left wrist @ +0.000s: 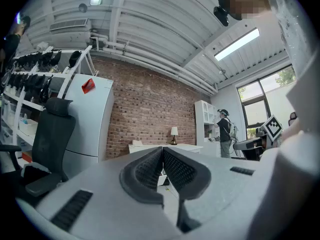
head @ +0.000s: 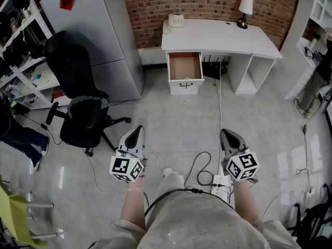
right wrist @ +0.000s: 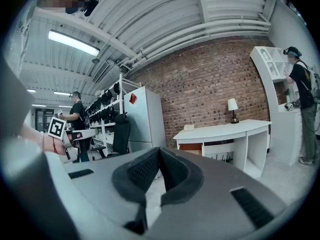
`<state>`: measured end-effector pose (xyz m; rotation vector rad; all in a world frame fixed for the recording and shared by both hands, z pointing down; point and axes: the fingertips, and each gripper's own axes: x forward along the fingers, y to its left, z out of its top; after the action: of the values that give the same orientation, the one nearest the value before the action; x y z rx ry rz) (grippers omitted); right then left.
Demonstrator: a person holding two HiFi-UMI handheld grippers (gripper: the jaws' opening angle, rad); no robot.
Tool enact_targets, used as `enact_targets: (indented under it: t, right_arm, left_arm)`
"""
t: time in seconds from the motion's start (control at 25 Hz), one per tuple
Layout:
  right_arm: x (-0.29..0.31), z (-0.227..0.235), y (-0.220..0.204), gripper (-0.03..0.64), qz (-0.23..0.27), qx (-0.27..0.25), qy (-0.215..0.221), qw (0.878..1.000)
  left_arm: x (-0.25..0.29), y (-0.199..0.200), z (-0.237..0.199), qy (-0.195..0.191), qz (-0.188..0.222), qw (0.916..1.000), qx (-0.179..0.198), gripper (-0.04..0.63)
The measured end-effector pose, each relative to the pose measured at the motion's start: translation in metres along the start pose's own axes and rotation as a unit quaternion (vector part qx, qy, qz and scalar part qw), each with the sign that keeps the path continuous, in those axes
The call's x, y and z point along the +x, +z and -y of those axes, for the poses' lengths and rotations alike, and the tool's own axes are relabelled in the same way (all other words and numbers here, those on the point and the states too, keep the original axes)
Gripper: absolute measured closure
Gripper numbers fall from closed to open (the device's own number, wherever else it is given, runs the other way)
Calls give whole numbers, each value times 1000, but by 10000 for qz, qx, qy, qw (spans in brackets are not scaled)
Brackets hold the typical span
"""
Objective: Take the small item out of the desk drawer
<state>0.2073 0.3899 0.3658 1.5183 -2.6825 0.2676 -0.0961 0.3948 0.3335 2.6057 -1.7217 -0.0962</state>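
A white desk (head: pixel 218 35) stands against the brick wall, well ahead of me across the floor. Its drawer (head: pixel 185 67) is pulled out, showing a brown inside; no small item shows in it from here. My left gripper (head: pixel 138 130) and right gripper (head: pixel 224 133) hover side by side over the floor, far short of the desk, both shut with nothing between the tips. In the left gripper view the left gripper (left wrist: pixel 162 150) points at the desk (left wrist: pixel 160 147). The right gripper (right wrist: pixel 159 151) does too, with the desk (right wrist: pixel 225 131) to its right.
A black office chair (head: pixel 80 102) stands left of my path. A grey cabinet (head: pixel 93 30) lies behind it. Cables (head: pixel 207 175) and a power strip (head: pixel 220 185) lie on the floor by my feet. A lamp (head: pixel 244 9) and phone (head: pixel 176 19) sit on the desk. A person (right wrist: pixel 302 109) stands by white shelves.
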Motion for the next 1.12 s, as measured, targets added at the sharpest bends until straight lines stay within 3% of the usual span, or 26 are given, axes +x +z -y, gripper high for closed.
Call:
enact_targets:
  t: [0.72, 1.12]
  right_arm:
    - [4, 43, -9, 612, -151, 96, -52, 9998]
    - [68, 77, -4, 611, -184, 191, -16, 9996]
  left_arm:
    - [38, -9, 14, -1, -175, 9998, -39, 591]
    - [111, -25, -11, -119, -335, 9992, -193, 590]
